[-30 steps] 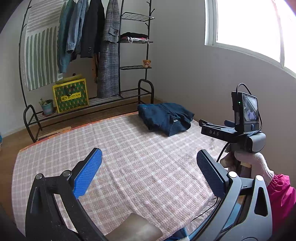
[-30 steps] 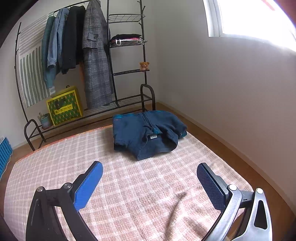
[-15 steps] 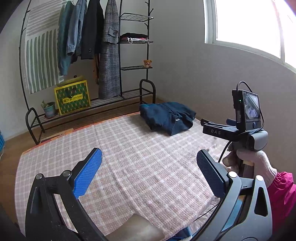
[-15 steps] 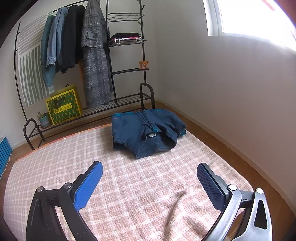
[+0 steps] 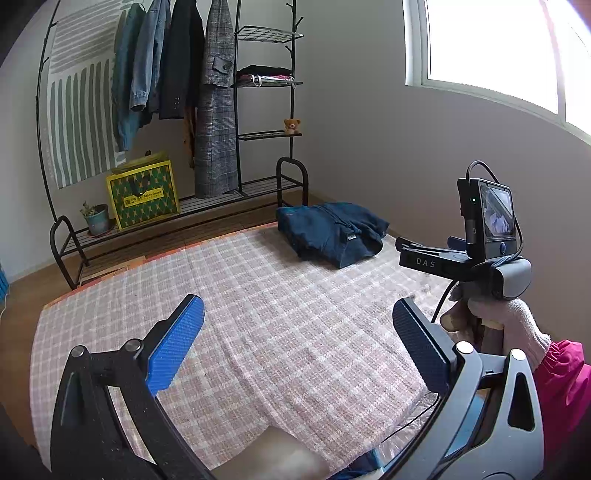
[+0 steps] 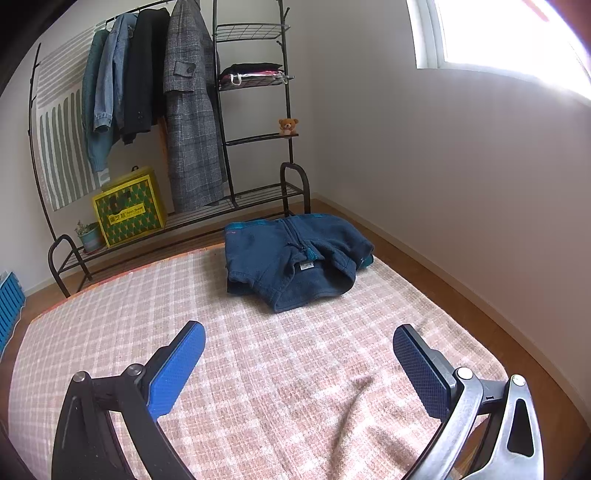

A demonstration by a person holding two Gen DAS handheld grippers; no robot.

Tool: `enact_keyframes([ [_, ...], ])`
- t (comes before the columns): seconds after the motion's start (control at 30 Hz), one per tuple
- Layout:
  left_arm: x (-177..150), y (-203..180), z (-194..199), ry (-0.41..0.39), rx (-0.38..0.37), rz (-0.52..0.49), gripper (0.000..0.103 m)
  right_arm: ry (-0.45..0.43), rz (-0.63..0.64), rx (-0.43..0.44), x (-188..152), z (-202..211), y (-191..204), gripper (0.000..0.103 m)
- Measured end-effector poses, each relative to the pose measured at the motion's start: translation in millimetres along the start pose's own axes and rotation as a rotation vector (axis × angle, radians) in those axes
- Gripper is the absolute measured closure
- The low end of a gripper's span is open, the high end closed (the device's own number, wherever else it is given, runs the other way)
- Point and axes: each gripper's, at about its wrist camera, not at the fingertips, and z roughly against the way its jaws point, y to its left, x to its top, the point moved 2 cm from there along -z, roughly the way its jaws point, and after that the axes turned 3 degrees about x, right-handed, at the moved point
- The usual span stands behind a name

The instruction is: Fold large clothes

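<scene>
— Where do your tongs stand?

— Your left tongs (image 5: 297, 339) hang spread wide above the checked pink rug (image 5: 258, 314), blue pads (image 5: 173, 345) well apart and nothing between them. Your right tongs (image 6: 299, 365) are the same: jaws spread wide, empty, held above the near part of the rug (image 6: 258, 369). In the left wrist view your right tongs' body (image 5: 461, 258) shows from the side, to the right, held in your gloved right hand (image 5: 506, 325) with a pink sleeve (image 5: 561, 384) behind it; its small screen (image 5: 496, 218) is lit.

— And the garment?

— The dark blue fleece top (image 6: 295, 258) lies in a loosely folded heap on the far part of the rug, near the far right corner, well apart from both tongs. A white label (image 6: 306, 266) shows at its collar, and teal trim runs along its far edge. In the left wrist view the same top (image 5: 332, 232) sits just beyond the tip of your right tongs' body.

— What is behind it?

— A black metal clothes rack (image 6: 221, 110) stands against the far wall, hung with coats and denim jackets (image 6: 107, 96). A small teddy bear (image 6: 288, 126) sits on one shelf, folded clothes (image 6: 251, 72) on the shelf above. On the low shelf are a yellow and green bag (image 6: 129, 212) and a potted plant (image 6: 88, 234). A bright window (image 6: 498, 33) fills the upper right.
</scene>
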Motion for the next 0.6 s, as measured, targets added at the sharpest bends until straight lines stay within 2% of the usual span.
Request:
enact_keyframes([
  [0.6,1.9,3.0,4.3,-0.001,-0.003,-0.004,0.0,0.005,-0.005,0.0,-0.5,1.2,0.6,0.0],
])
